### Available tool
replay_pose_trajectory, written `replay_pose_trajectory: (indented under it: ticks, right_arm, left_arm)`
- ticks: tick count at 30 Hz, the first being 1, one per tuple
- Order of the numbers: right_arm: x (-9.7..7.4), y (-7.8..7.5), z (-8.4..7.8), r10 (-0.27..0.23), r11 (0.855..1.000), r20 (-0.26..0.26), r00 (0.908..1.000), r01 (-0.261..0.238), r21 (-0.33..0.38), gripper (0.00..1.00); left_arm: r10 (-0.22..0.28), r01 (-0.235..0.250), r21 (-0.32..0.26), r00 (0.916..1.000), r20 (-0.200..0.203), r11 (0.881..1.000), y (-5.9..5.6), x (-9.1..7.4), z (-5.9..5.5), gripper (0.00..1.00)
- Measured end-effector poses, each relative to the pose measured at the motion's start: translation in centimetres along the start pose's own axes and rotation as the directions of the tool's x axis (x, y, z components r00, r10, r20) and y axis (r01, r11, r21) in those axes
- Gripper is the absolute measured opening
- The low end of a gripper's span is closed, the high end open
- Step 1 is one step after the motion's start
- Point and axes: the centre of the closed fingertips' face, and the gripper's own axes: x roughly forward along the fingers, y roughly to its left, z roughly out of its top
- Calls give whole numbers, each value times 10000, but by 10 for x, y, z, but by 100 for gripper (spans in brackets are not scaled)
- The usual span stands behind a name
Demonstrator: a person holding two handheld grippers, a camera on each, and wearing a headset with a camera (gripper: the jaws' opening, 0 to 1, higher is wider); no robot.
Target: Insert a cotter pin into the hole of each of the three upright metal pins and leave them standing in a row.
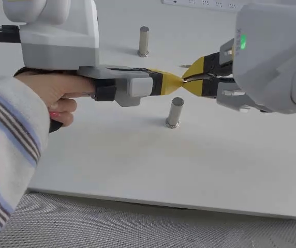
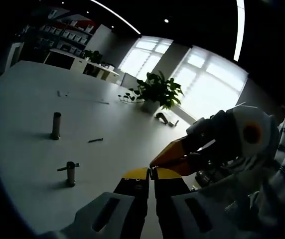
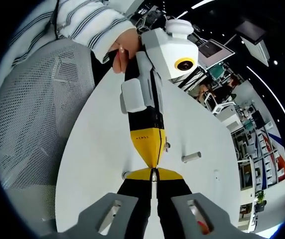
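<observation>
My left gripper (image 1: pixel 176 82) comes in from the left and my right gripper (image 1: pixel 189 80) from the right. Their yellow tips meet above the white table (image 1: pixel 137 155), and both look shut. A thin sliver sits where the tips meet, too small to name. One upright metal pin (image 1: pixel 144 41) stands at the back, and another pin (image 1: pixel 175 112) stands just in front of the tips. In the left gripper view my left gripper (image 2: pixel 151 174) has a bare pin (image 2: pixel 56 125) to its left. A nearer pin (image 2: pixel 71 173) has a cotter pin through its top. A loose cotter pin (image 2: pixel 95 140) lies between them.
A grey mesh chair (image 1: pixel 112 222) sits below the table's front edge. A power strip (image 1: pixel 200 3) lies at the far edge. A hand in a striped sleeve (image 1: pixel 8 144) holds the left gripper. Potted plants (image 2: pixel 157 92) and small parts lie farther along the table.
</observation>
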Motion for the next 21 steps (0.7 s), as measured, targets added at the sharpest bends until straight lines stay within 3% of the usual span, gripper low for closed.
replay_pose_trajectory:
  ticks: [2,4,9,11,15,18,21]
  right_arm:
    - [0,-1,-1,41,9997,-17,10000,-40,257,0]
    - [0,0,-2,225,9986,14,9997,-225,476,0]
    - [-1,6,-2,384,9979,66,9992,-387,528,0]
    - [-1,9,-2,439,9929,99,9990,-448,1105,0]
    - [-1,8,-7,417,9923,21,9991,-417,1169,9]
    - [1,9,-13,570,9839,-87,9983,-547,1703,16]
    - [2,15,-17,970,9611,119,9952,-968,2587,21]
  left_arm:
    - [77,-77,13,10000,1,10000,-2,0,0,0]
    - [122,-119,512,9999,-45,9986,-3,1,-1,0]
    - [45,-27,654,9996,-275,9979,-1,1,-3,0]
    - [-48,72,684,9994,-354,9976,-4,1,-6,0]
    - [-60,88,717,9992,-397,9974,-6,-2,-7,0]
    - [-34,70,815,9990,-441,9967,-4,-4,-7,0]
    - [-15,48,728,9990,-447,9973,-2,-8,-5,0]
